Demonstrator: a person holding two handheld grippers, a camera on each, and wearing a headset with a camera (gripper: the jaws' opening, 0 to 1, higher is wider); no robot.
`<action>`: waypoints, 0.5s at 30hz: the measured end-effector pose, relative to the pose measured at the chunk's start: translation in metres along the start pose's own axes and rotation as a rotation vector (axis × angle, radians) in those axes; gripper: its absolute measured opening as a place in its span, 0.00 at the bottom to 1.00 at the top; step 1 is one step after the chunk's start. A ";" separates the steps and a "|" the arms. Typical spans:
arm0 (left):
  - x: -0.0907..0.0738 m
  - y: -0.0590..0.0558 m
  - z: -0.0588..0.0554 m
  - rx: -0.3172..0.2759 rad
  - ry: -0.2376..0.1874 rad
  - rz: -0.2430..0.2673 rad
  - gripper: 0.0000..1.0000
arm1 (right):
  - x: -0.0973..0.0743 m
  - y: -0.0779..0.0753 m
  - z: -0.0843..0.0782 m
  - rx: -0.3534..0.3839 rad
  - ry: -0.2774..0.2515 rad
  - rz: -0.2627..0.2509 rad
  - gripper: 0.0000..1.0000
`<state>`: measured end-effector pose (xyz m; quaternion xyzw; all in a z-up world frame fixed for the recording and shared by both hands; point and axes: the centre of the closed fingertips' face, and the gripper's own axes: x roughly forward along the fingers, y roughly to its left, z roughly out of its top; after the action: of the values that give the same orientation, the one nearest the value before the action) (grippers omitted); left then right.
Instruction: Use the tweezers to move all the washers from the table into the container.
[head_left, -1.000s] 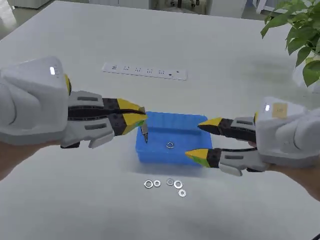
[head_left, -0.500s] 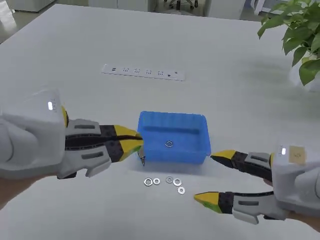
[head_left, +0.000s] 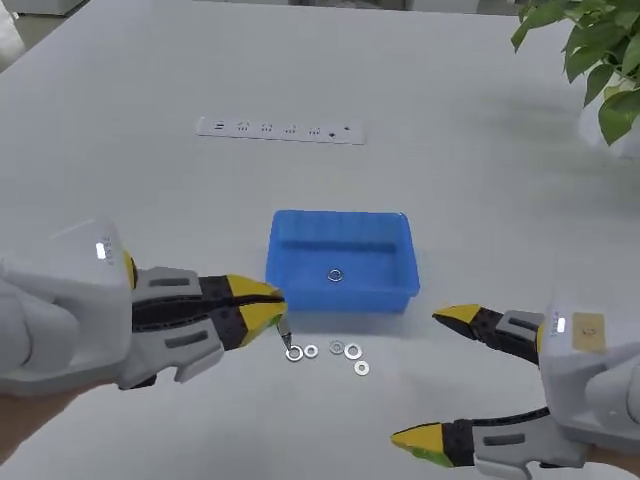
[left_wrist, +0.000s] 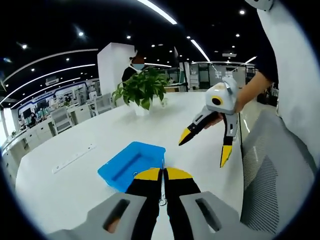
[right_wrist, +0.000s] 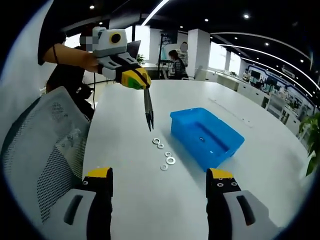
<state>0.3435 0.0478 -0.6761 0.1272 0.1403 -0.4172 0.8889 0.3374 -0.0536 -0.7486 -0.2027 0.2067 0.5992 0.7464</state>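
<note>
Several small metal washers (head_left: 337, 349) lie in a loose row on the white table, just in front of a blue container (head_left: 385, 245) that holds one washer (head_left: 334, 275). My left gripper (head_left: 278, 300) is shut on thin tweezers (head_left: 286, 338), whose tip points down at the leftmost washer (head_left: 293, 353). The left gripper view has the tweezers (left_wrist: 162, 170) pinched between the closed jaws of the left gripper (left_wrist: 162, 173). Near the table's front right, my right gripper (head_left: 420, 376) stands open and empty. From the right gripper view, the tweezers (right_wrist: 148, 107) hang over the washers (right_wrist: 168, 154) beside the container (right_wrist: 220, 131).
A white power strip (head_left: 280, 130) lies beyond the container. A green plant (head_left: 590, 60) stands at the far right. A mesh chair (right_wrist: 45, 150) sits at the table's near edge. People are in the office behind.
Both grippers have pulled back from over the container toward the near edge. The tweezers' tip has come down from above the container to the leftmost washer. The right gripper stays open.
</note>
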 end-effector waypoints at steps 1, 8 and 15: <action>0.001 -0.001 -0.002 -0.004 0.003 -0.002 0.05 | 0.001 0.002 -0.002 0.000 0.004 0.007 0.79; 0.009 -0.002 -0.008 0.000 0.009 -0.016 0.05 | 0.002 0.003 -0.006 0.018 0.006 0.023 0.89; 0.017 0.001 -0.011 -0.001 0.013 -0.030 0.05 | 0.002 0.004 -0.007 0.039 0.000 0.030 0.97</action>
<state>0.3531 0.0397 -0.6924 0.1272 0.1483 -0.4295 0.8817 0.3337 -0.0551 -0.7562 -0.1850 0.2215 0.6061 0.7412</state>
